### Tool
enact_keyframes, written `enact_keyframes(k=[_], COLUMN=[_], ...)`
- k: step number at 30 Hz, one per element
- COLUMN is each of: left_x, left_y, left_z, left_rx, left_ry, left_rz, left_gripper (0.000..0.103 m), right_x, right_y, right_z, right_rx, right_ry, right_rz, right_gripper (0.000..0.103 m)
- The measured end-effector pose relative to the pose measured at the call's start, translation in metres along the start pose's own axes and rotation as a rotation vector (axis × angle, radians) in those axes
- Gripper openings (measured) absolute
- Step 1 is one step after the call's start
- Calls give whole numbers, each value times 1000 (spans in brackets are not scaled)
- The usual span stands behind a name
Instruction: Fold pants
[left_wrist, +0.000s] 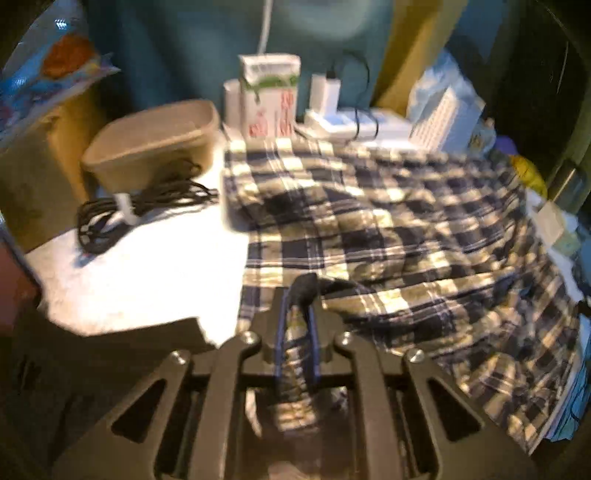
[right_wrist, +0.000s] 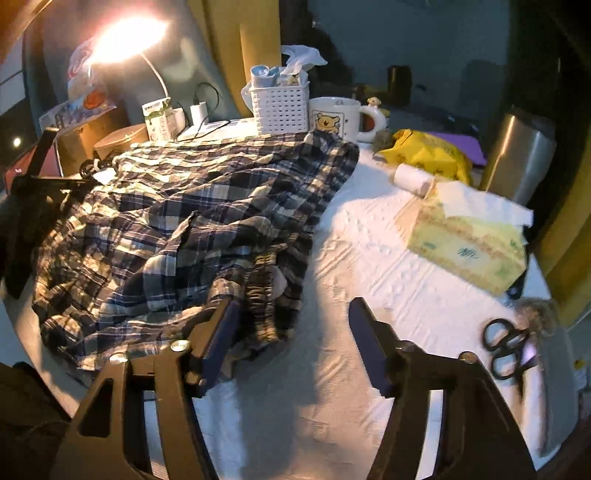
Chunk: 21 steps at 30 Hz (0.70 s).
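Blurring left view | left tongs (left_wrist: 296, 325) pinching pants (left_wrist: 388, 229) | grip point hidden

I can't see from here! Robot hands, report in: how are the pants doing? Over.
Left hand-held gripper shut on plaid pants. Right hand-held gripper open, empty, beside the waistband. Pants rumpled, unfolded. Tissue box and scissors nearby, clear.

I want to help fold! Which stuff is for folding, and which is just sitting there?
For folding:
plaid pants
left gripper, shut on the pants
right gripper, open

Just sitting there:
scissors
tissue box
bear mug
white basket
black cable
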<state>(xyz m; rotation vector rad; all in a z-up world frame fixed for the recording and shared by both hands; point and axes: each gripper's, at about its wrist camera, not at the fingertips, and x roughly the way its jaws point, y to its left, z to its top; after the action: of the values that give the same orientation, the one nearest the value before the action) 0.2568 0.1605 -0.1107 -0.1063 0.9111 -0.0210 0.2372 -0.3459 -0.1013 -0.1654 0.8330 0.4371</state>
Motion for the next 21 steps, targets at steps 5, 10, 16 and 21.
enact_keyframes(k=[5, 10, 16, 21], left_x=[-64, -87, -95, -89], left_y=[-3, -12, -3, -9], left_z=[-33, -88, -122, -101], left_rx=[-50, -117, -203, -117], left_ry=[-68, -30, -66, -94], left_rz=[-53, -88, -35, -13], left_gripper=[18, 23, 51, 62], right_x=[12, 34, 37, 32], right_y=[12, 34, 34, 34], right_z=[4, -1, -3, -4], right_rx=[-61, -146, -138, -134], right_ry=[-4, 51, 46, 36], right_rz=[28, 41, 3, -14], right_gripper=[62, 37, 25, 23])
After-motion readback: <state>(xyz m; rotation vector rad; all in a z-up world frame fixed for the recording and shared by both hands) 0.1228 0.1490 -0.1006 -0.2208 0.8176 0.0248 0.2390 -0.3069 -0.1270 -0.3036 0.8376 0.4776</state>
